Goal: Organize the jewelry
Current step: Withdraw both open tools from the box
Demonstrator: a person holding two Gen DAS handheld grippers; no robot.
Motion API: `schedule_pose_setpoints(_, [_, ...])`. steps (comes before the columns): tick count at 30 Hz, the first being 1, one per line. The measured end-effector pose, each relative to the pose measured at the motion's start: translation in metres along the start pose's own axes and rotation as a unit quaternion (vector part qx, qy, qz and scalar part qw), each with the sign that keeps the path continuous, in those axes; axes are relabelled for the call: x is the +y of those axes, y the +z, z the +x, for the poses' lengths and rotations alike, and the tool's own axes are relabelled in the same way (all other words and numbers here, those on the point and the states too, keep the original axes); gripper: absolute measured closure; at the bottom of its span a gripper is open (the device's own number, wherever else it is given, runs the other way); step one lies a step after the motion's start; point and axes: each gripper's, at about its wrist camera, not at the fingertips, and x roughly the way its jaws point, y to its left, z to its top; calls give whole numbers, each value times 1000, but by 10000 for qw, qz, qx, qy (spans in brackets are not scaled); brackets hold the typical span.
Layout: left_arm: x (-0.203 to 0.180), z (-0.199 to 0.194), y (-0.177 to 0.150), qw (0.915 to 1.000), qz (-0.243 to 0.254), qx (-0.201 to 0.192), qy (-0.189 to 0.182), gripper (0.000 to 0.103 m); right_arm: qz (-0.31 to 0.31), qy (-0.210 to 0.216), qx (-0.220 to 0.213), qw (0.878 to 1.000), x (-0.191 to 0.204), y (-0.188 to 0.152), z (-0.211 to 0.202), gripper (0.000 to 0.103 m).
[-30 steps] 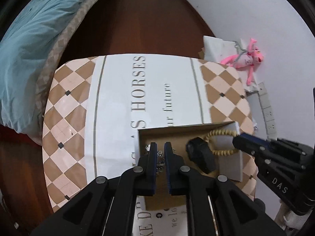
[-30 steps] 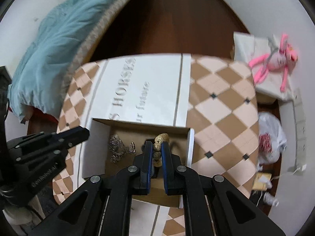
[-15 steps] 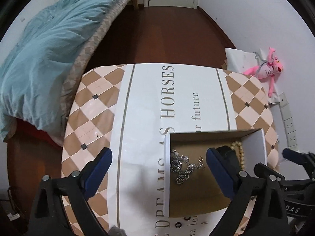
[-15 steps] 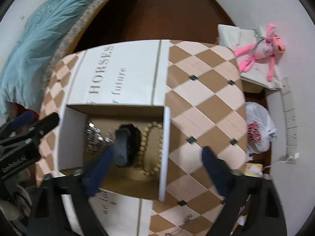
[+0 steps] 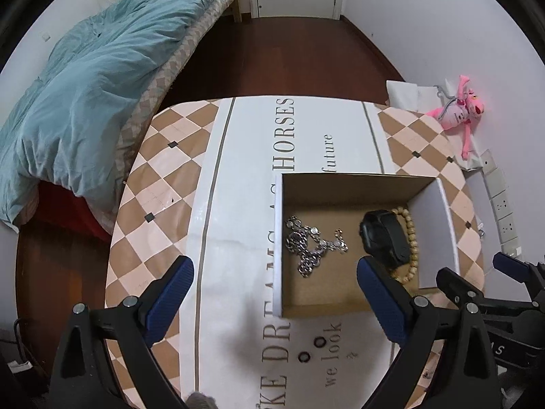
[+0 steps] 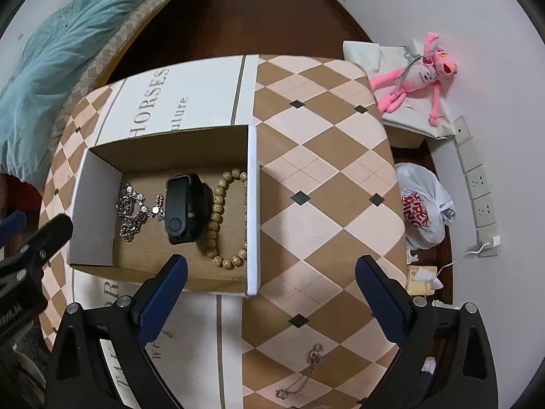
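An open cardboard box [image 5: 431, 225] [image 6: 252, 204] stands on the table. Inside lie a silver chain [image 5: 311, 243] [image 6: 133, 212], a black wristband [image 5: 385, 237] [image 6: 185, 202] and a wooden bead bracelet [image 5: 410, 238] [image 6: 221, 218]. My left gripper [image 5: 272, 298] is open and empty, above the table in front of the box. My right gripper [image 6: 270, 293] is open and empty, above the box's near right corner. A thin chain [image 6: 301, 378] lies on the cloth near the right gripper, outside the box. Two small dark rings [image 5: 310, 349] lie on the cloth in the left wrist view.
The table carries a checked cloth [image 6: 323, 177] with a white lettered strip [image 5: 245, 204]. A bed with a blue duvet [image 5: 85, 85] stands at the left. A pink plush toy [image 6: 415, 75], a plastic bag [image 6: 424, 204] and wall sockets [image 6: 477, 184] are at the right.
Both grippers have opened and drawn back and up from the box. The silver chain and the bead bracelet now lie released inside it.
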Motion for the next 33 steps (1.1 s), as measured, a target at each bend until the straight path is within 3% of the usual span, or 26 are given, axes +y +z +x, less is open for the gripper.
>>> schedule_pose_setpoints(14, [-5,-87,-25,9965,5,-815,178,5,60,-158,-1123,9935,-7,-37,-104,3])
schedule_pose_setpoints(19, [-5,-117,-36,9949,-8,-1007,84,5,75,-135,-1490,9887,-5,-53,-144,3])
schedule_pose_setpoints(26, [-1,-151,-52,9923,-58,-1234,31,5,150,-86,-1815,9832,-3,-70,-179,3])
schedule_pose_setpoints(33, [3,-155,-64,9925,-207,-1190,186,5,268,93,-1835,9826,-10,-82,-188,3])
